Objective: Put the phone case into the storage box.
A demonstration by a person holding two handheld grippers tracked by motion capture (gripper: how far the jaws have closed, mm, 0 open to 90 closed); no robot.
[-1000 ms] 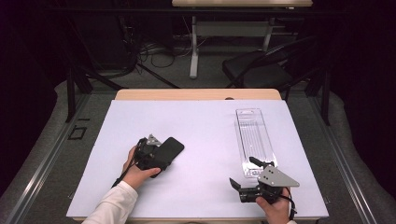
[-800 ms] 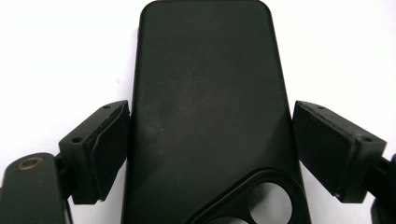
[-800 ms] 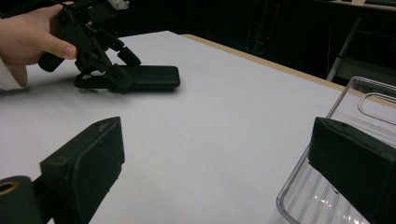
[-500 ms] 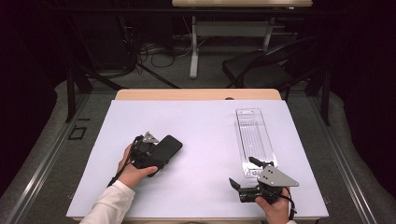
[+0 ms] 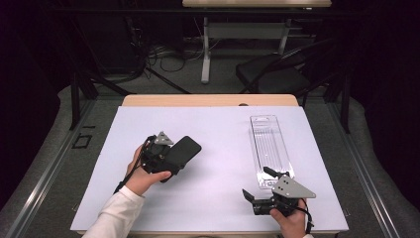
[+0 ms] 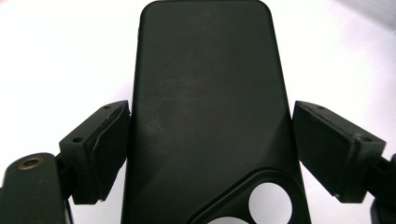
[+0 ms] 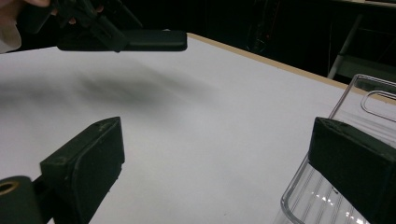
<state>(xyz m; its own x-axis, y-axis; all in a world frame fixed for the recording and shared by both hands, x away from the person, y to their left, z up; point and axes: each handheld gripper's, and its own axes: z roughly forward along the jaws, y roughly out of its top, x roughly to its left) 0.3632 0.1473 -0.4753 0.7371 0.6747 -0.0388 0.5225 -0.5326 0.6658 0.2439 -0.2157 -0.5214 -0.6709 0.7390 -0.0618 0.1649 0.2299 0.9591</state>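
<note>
The black phone case sits lengthwise between the 2 jaws of the left gripper, its matte back up, rounded corners at the far end, a round camera cut-out at the near end. The jaws stand wide and clamp its long edges. Seen from the right gripper's camera, the case hangs level above the table with a soft shadow beneath.

The left hand wraps the left gripper from behind, white sleeve trailing back. The right gripper rests low at the near edge, jaws apart on nothing, the clear plastic tray just beyond its right jaw.

Beneath lies a white sheet on a wooden table; farther off, a dark room with a chair and cables.
</note>
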